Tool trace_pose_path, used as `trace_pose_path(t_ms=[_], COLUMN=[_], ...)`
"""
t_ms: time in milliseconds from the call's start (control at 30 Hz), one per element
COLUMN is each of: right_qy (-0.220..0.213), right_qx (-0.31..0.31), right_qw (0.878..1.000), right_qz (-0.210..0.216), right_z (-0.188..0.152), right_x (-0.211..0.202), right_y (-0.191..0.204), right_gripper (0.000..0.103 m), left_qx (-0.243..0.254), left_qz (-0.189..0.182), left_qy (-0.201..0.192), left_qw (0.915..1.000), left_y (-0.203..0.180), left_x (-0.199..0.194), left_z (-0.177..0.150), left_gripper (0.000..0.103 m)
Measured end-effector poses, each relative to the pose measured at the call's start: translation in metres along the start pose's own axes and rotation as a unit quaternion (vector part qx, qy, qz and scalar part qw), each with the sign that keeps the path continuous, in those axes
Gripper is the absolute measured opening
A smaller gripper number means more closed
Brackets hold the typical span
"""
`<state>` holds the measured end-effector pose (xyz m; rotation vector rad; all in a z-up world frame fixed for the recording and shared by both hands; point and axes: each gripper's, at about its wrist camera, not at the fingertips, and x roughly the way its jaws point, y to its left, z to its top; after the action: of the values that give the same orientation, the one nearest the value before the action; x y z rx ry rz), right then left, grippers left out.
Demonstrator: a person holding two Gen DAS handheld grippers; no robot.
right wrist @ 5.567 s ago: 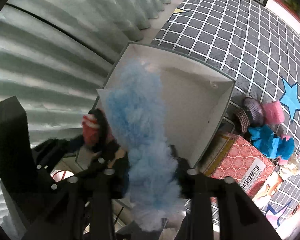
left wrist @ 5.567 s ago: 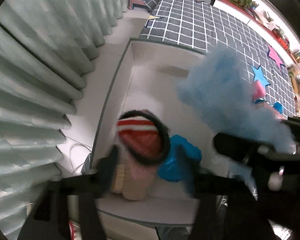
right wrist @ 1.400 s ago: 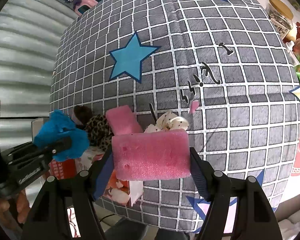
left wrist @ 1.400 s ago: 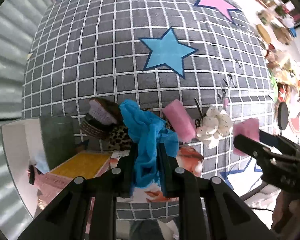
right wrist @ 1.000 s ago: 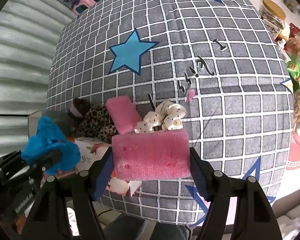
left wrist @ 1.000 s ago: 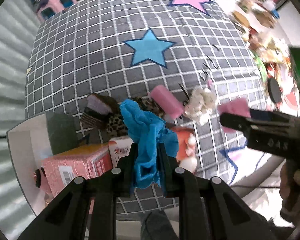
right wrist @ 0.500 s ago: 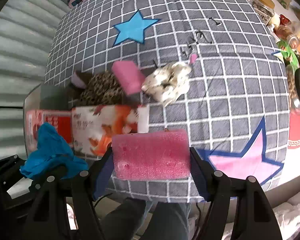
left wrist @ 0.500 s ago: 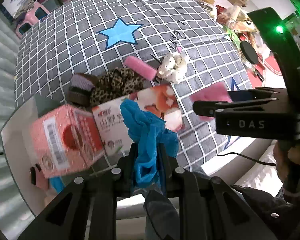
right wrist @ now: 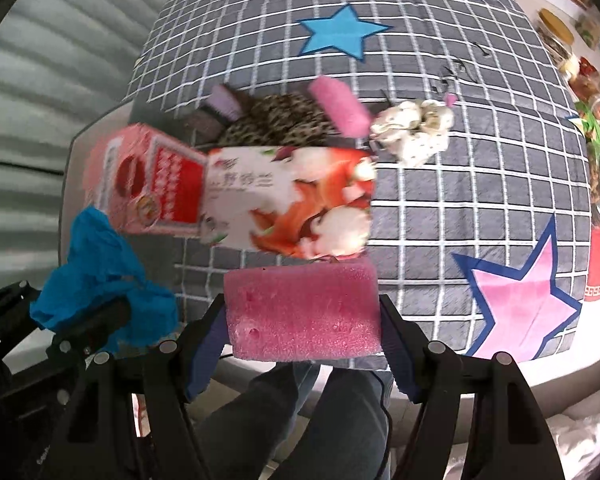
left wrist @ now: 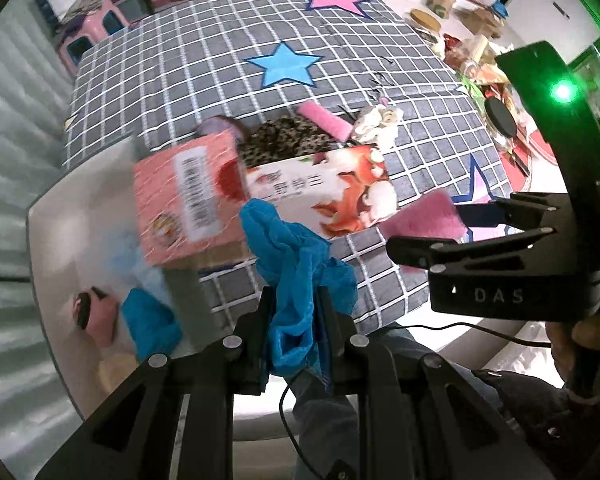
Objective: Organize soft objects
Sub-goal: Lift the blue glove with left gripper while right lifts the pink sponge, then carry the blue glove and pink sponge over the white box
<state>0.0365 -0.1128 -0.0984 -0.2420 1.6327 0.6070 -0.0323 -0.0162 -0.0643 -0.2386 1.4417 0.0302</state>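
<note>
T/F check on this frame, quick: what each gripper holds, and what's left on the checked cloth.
1. The left gripper is shut on a blue cloth. True.
2. The right gripper is empty. False: its jaws clamp a pink foam block by the ends.
3. A second pink foam piece lies on the checked cloth beside a leopard-print item. True.
4. The white spotted scrunchie is inside the white bin. False: it lies on the checked cloth.
5. Two printed cartons lie on the cloth, a pink-red one and a white-orange one. True.
</note>
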Motion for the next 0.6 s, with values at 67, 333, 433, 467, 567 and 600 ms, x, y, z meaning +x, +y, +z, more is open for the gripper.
trace_pose_path(t_ms=[67, 333, 433, 467, 567, 600], right_qy=[0.001, 0.005, 0.008, 0.009, 0.009, 0.01], right_qx=[-0.011, -0.064, -0.085, -0.094, -0.114, -0.121], right_qw=[1.0, 0.998, 0.996, 0.996, 0.993, 0.993], right_qz=[-0.002, -0.005, -0.004, -0.004, -0.004, -0.004], right_z=[-0.003, -0.008, -0.008, -0.008, -0.009, -0.009], right_x=[0.0, 0.006, 0.009, 0.01, 0.012, 0.012], right_y=[0.011, 0.063, 0.081, 0.089, 0.108, 0.115], right_gripper=[0.072, 0.072, 0.072, 0.072, 0.072, 0.072], left_qx=[-0.014, -0.062, -0.083, -0.091, -0.115, -0.125], left_qz=[-0.002, 0.004, 0.009, 0.011, 0.015, 0.017], left_qy=[-0.004, -0.029, -0.035, -0.038, -0.043, -0.046], left_qw=[0.9999, 0.9976, 0.9959, 0.9951, 0.9923, 0.991], left_y=[0.009, 0.048, 0.064, 0.071, 0.09, 0.097], left_x=[-0.004, -0.023, -0.028, -0.03, -0.034, -0.036], left_z=[-0.008, -0.036, -0.045, -0.048, -0.057, -0.06], left_gripper=[0.021, 0.021, 0.021, 0.021, 0.021, 0.021])
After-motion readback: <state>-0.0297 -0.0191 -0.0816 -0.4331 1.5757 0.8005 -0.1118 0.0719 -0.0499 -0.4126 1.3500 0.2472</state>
